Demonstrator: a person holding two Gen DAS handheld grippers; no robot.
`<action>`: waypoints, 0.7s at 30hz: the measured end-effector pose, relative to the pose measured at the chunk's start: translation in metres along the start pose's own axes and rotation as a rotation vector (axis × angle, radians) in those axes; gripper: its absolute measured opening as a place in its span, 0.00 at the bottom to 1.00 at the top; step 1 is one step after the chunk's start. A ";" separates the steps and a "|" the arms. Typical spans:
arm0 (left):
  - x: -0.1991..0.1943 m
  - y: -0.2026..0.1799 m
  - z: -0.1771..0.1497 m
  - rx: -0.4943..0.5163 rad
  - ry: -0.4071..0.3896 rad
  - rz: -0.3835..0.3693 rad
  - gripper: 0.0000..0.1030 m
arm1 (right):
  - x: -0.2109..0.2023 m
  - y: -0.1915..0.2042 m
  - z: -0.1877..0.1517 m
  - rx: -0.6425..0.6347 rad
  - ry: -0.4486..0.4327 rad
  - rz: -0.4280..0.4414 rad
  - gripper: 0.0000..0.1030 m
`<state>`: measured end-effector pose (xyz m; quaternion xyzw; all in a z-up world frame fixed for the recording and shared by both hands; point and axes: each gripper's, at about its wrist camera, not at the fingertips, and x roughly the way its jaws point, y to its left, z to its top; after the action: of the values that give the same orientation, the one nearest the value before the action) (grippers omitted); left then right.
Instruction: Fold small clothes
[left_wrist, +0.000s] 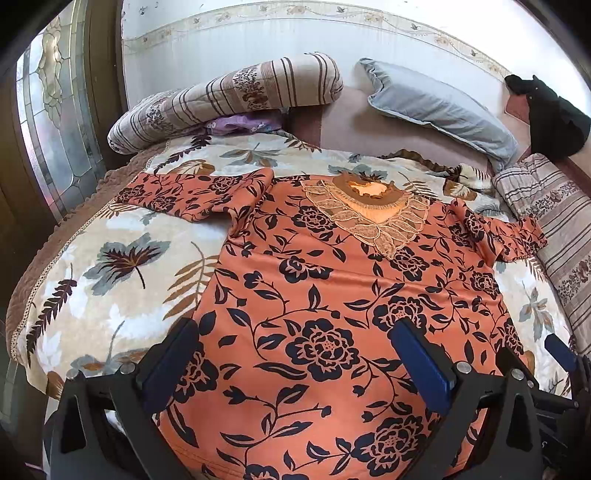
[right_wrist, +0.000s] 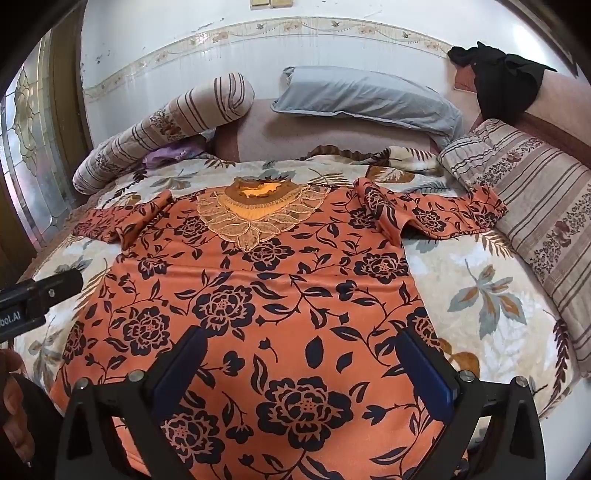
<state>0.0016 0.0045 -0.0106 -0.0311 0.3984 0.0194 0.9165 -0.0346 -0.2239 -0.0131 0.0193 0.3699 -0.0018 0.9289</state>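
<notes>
Shirt lies flat on the bed, neck far, hem near. Left gripper and right gripper hang over the hem, both wide and empty, equally close.

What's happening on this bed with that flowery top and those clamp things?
A person holds a two-finger gripper in each hand over an orange floral top spread flat, front up, on a leaf-print blanket. The left gripper and right gripper both hang open above the hem end, holding nothing. Both sleeves lie stretched out sideways, so no fold has been made yet.
</notes>
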 end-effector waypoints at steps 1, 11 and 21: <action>0.000 0.000 0.000 0.000 0.000 0.000 1.00 | 0.001 0.000 0.000 0.000 0.000 0.000 1.00; 0.002 0.002 0.002 -0.006 0.007 -0.008 1.00 | 0.002 -0.002 0.002 0.007 0.000 0.001 1.00; 0.004 0.002 0.000 -0.008 0.014 -0.006 1.00 | 0.005 -0.004 0.001 0.017 0.008 -0.001 1.00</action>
<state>0.0046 0.0066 -0.0138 -0.0359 0.4046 0.0178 0.9136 -0.0304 -0.2281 -0.0154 0.0271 0.3736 -0.0056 0.9272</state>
